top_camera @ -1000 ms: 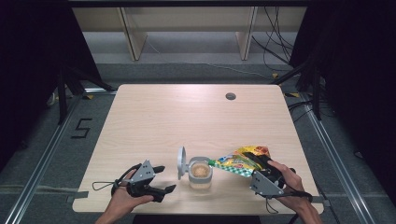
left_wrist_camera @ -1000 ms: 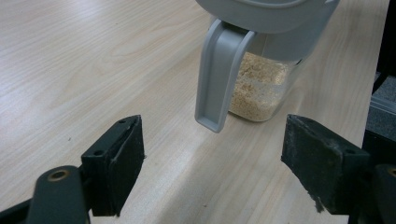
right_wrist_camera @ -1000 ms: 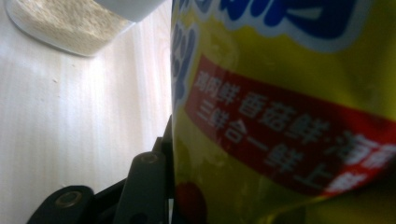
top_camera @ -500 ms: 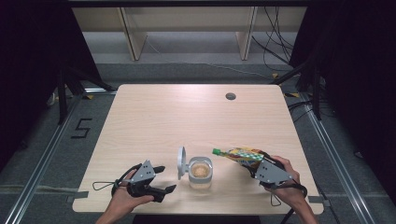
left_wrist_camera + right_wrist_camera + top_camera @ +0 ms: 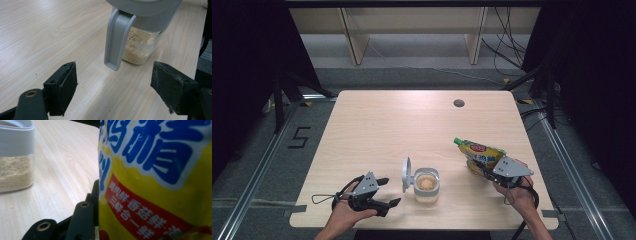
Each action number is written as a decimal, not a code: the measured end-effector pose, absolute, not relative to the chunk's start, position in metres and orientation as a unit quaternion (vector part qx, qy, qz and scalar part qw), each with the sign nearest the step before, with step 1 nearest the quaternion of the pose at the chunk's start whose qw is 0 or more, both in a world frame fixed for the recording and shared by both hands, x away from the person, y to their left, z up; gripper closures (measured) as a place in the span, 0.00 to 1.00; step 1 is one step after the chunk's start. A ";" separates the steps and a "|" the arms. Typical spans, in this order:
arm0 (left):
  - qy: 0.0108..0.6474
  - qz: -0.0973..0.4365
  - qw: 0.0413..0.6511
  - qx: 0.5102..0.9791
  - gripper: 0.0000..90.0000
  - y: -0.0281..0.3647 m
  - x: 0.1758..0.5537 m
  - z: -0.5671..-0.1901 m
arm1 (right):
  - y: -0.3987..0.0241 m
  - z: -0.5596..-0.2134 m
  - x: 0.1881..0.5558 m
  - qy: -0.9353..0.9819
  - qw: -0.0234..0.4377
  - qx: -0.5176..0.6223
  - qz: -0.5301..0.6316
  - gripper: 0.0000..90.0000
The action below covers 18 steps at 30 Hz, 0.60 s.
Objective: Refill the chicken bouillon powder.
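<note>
Gripping yellow seasoning pouch (image 5: 479, 154) in my right gripper (image 5: 492, 167); jaws have just been closing further, pouch pinched between them, green cap end sticking out ahead of jaws, away from me. Left gripper (image 5: 384, 192) resting on desk (image 5: 377, 125), jaws wide, nothing between. Open jar (image 5: 427, 184) of beige granules just ahead of left jaws, its grey flip lid (image 5: 406, 174) standing up; jar sits between both grippers.
</note>
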<state>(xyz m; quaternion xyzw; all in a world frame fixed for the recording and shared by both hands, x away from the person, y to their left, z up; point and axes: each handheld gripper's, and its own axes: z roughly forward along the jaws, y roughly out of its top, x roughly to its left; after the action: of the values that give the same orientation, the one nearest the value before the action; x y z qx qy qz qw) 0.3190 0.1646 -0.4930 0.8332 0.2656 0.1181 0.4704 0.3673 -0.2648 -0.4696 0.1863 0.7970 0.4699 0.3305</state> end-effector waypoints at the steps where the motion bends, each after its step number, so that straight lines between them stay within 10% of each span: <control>1: 0.264 0.120 0.471 0.833 0.23 0.165 0.319 -0.493 | -0.266 -0.470 0.369 0.796 0.329 0.188 0.472 0.76; 18: 0.274 0.115 0.475 0.828 0.23 0.165 0.318 -0.493 | -0.282 -0.483 0.375 0.773 0.274 0.319 0.475 0.66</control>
<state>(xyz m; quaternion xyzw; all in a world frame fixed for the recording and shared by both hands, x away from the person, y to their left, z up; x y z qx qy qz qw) 0.3181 0.1647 -0.4931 0.8283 0.2737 0.1151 0.4752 0.3754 -0.2815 -0.4831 0.3186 0.7733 0.4750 0.2737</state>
